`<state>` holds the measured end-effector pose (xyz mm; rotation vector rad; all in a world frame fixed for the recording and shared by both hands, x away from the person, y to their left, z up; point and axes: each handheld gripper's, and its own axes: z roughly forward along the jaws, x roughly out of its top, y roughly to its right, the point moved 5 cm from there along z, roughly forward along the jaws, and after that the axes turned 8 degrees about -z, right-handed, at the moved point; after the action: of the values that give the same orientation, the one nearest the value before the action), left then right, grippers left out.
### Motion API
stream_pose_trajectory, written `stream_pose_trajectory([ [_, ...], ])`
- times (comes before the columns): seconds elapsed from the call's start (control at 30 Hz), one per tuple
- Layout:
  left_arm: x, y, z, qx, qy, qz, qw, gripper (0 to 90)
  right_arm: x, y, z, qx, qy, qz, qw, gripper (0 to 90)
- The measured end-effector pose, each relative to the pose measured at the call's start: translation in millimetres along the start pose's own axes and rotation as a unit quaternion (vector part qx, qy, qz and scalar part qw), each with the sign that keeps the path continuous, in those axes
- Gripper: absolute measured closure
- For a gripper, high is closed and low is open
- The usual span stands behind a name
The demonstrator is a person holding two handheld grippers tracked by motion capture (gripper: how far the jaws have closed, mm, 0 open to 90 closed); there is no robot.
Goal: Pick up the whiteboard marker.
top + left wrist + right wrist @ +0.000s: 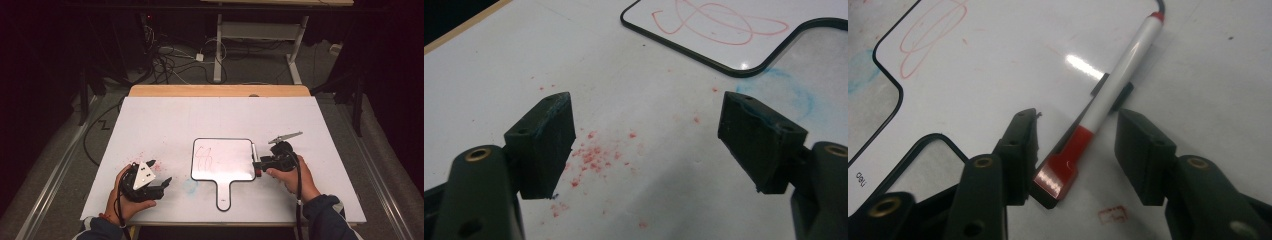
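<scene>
A small paddle-shaped whiteboard (222, 160) with a red scribble lies in the middle of the white table, its handle toward me. A white marker (254, 152) with a red cap lies along the board's right edge. In the right gripper view the marker (1123, 70) rests in a black clip, and its red capped end lies between the jaws of my right gripper (1078, 117). The left jaw is close against the cap and the right jaw stands off it. My left gripper (165, 184) rests open at the near left over red specks (594, 155), holding nothing.
A faint blue smudge (190, 186) marks the table by the board's lower left corner. The table's wooden far edge (220, 90) borders a floor with cables and a desk frame. Bare white surface (165, 120) stretches behind the board.
</scene>
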<state>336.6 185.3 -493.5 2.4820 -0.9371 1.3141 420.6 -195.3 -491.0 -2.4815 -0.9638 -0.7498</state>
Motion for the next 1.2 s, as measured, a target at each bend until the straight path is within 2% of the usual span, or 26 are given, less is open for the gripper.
stream_pose_trajectory([
  [0.1, 0.0, 0.3, 0.4, 0.0, 0.0, 0.001, 1.0, 21.8, -0.6, 1.4, 4.5, 0.007, -0.006, 0.001, 1.0, 58.1],
  [0.33, -0.3, 1.3, 2.1, -0.003, -0.004, 0.001, 1.0, 21.8, 1.1, 4.7, 9.2, 0.005, -0.006, 0.011, 0.9999, 67.5],
  [0.4, -1.2, 2.2, 2.7, -0.007, -0.009, -0.003, 0.9999, 21.8, 1.2, 4.3, 10.0, 0.007, -0.005, 0.008, 0.9999, 69.8],
  [0.43, -1.2, 2.3, 2.9, -0.007, -0.01, -0.003, 0.9999, 21.8, 1.9, 1.8, 11.3, 0.013, -0.005, -0.001, 0.9999, 76.4],
  [0.5, -1.0, 2.7, 3.0, -0.008, -0.01, -0.003, 0.9999, 21.8, 2.2, 0.5, 11.7, 0.016, -0.004, -0.004, 0.9999, 77.2],
  [0.57, -0.6, 3.2, 3.0, -0.008, -0.01, -0.004, 0.9999, 21.8, 3.2, -1.0, 12.1, 0.008, 0.0, -0.006, 1.0, 80.5],
  [0.77, -0.4, 4.4, 4.0, -0.011, -0.013, -0.003, 0.9999, 21.8, 2.3, -1.2, 11.0, 0.011, 0.0, -0.017, 0.9998, 81.9],
  [1.0, 0.1, 5.9, 5.1, -0.014, -0.014, -0.002, 0.9998, 21.8, 3.3, -5.0, 9.2, -0.006, -0.004, -0.048, 0.9988, 82.0],
  [1.1, 1.6, 6.2, 4.7, -0.018, -0.01, -0.008, 0.9998, 21.9, 5.1, -5.6, 3.4, -0.008, 0.005, -0.05, 0.9987, 82.1],
  [1.13, 2.9, 6.5, 4.6, -0.023, -0.007, -0.011, 0.9997, 21.9, 7.1, -4.9, -2.1, -0.016, 0.019, -0.052, 0.9984, 82.1],
  [1.17, 4.6, 7.3, 4.7, -0.027, -0.003, -0.016, 0.9995, 21.9, 7.1, -4.9, -2.1, -0.016, 0.019, -0.052, 0.9984, 82.1],
  [1.2, 7.0, 8.2, 5.0, -0.034, 0.003, -0.025, 0.9991, 22.3, 8.7, -5.1, -5.1, -0.016, 0.031, -0.053, 0.998, 82.1],
])
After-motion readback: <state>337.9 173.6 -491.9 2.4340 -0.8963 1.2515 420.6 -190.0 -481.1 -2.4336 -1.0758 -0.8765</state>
